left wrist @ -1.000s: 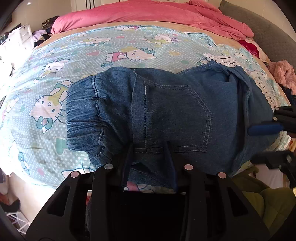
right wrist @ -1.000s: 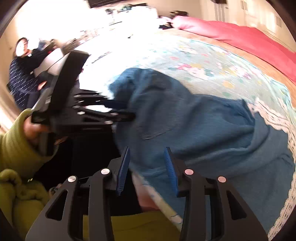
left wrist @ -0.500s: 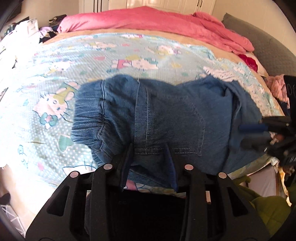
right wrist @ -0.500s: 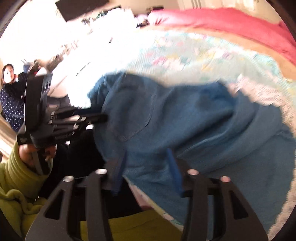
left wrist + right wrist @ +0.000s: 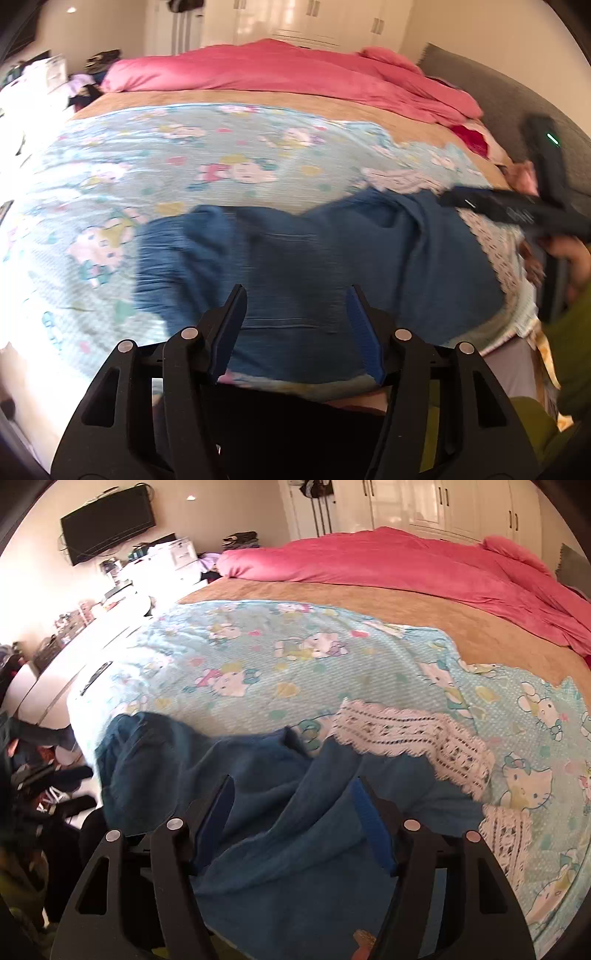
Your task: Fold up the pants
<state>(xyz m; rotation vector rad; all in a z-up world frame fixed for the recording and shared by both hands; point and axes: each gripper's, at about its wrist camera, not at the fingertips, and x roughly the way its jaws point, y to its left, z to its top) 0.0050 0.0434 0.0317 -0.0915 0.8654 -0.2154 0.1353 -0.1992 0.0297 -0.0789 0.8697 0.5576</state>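
The blue denim pants [image 5: 314, 266] lie folded across the near edge of the bed. My left gripper [image 5: 295, 325] hovers over their near hem. Its jaws are opening and the pads press on nothing; the cloth only shows through the gap. In the right wrist view the pants [image 5: 258, 775] lie rumpled under my right gripper [image 5: 291, 812]. Those jaws are opening too, with the denim below them and no grip on it. In the left wrist view a hand holds the right gripper [image 5: 454, 201] over the pants' right end.
A cartoon-cat sheet [image 5: 184, 166] with a white lace trim [image 5: 406, 738] covers the bed. A pink duvet [image 5: 295, 74] is heaped at the far side, and a grey headboard [image 5: 517, 110] stands on the right. A wall television [image 5: 107, 524] and a cluttered desk [image 5: 110, 605] lie to the left.
Both grippers have let go of the denim and their jaws have spread. The left one has risen. The right one has swung right, off the pants' edge.
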